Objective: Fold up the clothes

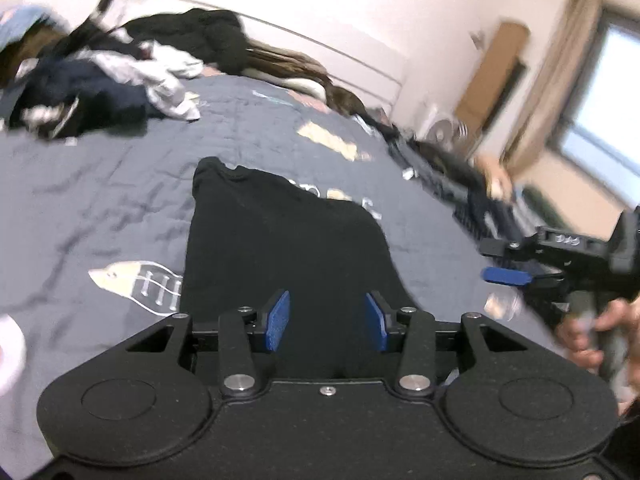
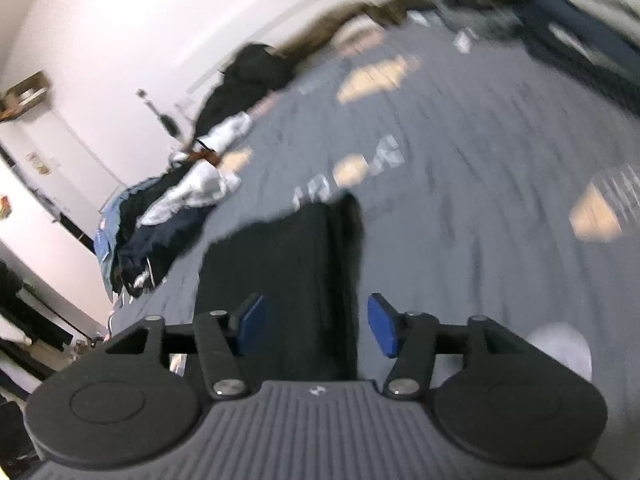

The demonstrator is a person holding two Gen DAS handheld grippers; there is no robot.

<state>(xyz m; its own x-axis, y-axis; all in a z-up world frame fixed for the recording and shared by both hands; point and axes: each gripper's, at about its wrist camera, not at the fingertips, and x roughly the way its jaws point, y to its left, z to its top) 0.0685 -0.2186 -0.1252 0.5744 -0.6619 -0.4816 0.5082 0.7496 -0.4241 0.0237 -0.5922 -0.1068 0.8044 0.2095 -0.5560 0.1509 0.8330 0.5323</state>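
Left tool (image 1: 327, 322) spread wide, right tool (image 2: 316, 324) likewise (both empty), black garment (image 1: 280, 248) on grey bedspread (image 1: 100, 184).

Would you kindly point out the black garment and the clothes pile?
black garment (image 1: 280, 240), left wrist view, middle of the cloth
clothes pile (image 1: 92, 84), left wrist view, dark top of the heap

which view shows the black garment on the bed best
The left wrist view: the black garment lies sharp on the grey bedspread, its far edge and both sides traceable beyond the open left tool. The right wrist view shows it motion-blurred, a narrower strip partly hidden by the open right tool.
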